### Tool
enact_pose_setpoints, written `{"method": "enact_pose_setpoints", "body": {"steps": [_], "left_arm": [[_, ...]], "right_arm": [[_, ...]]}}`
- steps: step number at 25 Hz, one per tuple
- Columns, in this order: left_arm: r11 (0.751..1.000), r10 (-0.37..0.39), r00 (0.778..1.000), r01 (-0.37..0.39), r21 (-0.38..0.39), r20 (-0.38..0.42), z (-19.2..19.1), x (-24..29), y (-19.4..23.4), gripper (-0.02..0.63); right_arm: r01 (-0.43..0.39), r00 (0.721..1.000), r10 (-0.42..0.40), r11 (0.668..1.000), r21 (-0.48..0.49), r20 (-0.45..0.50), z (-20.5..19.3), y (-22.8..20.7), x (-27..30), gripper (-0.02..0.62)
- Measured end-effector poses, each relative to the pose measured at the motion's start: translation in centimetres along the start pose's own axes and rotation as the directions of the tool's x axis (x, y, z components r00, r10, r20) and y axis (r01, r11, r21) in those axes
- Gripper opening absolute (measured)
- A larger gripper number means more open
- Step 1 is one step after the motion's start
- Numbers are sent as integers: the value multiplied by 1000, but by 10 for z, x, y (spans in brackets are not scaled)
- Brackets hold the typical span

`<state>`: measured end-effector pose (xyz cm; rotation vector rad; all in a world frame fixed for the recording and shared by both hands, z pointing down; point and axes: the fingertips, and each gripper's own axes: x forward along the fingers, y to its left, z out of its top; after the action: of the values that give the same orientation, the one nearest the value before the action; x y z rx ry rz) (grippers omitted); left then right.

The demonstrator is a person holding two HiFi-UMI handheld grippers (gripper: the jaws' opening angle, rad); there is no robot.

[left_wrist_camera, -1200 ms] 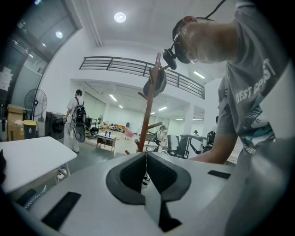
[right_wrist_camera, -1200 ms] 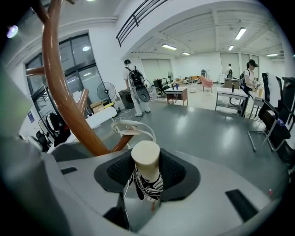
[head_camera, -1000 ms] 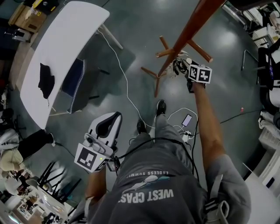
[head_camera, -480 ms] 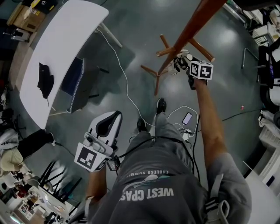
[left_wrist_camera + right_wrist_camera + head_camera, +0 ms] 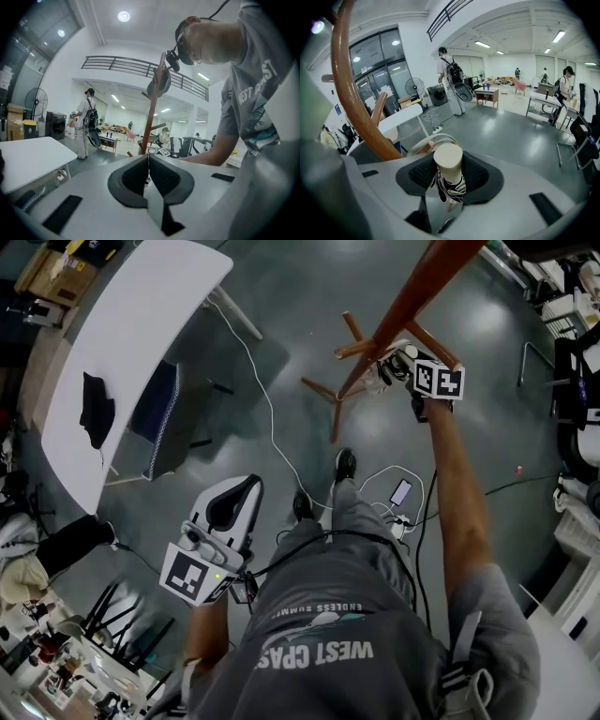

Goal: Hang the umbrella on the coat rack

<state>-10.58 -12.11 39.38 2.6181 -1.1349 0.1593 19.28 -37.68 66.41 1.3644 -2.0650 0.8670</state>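
A white table [image 5: 150, 324] stands on the grey floor at the left, with a black cloth [image 5: 97, 409] lying on it and a dark chair [image 5: 161, 423] tucked against its side. A thin white cable [image 5: 269, 423] runs across the floor from the table toward the person's shoes [image 5: 344, 468]. A phone [image 5: 400, 495] lies on the floor among more cables. The wooden coat rack [image 5: 405, 304] rises up at the top right, and its spread legs sit on the floor under it. In the right gripper view the brown pole of the rack bends across the left side, just beside the jaws. Far behind, a person with a backpack [image 5: 451, 77] stands near a fan [image 5: 414, 86]. The right gripper [image 5: 396, 360] is clamped tight on the umbrella [image 5: 449, 160]. The umbrella's round cream end sticks up between the two dark pads, and black and white cloth hangs below it. The umbrella is up by the rack pole, but it is not clear if it touches the wood. The left gripper [image 5: 148, 163] has its jaws pressed together with nothing in them. The right arm [image 5: 455, 493] is stretched out straight toward the rack. The left arm is bent, and its gripper is held low by the person's side, over the floor and well apart from the rack.
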Motion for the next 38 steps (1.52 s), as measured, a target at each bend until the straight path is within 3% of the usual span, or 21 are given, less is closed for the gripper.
{"method": "enact_pose_setpoints", "body": {"steps": [9,16,26,34,38], "left_arm": [[1000,-3,1000,3,-6,-4,-1,1,-2,18],[1000,-9,1000,9,-7,-4,-4,6,-6,18],[1000,-1,1000,1,-18,-4,-6,8,-5,18],[1000,2,1000,-2,-27,-3,-7,9,-3,18],[1000,2,1000,-2,-30,-3,-7,9,0,18]], "right_arm": [[-11,994,-5,988,-151,-110,9,-9,6,179],[-43,991,1,950,-310,-135,22,-17,20,179],[-106,975,-13,851,-515,-221,48,8,18,179],[-155,966,-14,769,-620,-259,68,38,19,179],[-197,955,-15,715,-671,-297,62,26,44,179]]}}
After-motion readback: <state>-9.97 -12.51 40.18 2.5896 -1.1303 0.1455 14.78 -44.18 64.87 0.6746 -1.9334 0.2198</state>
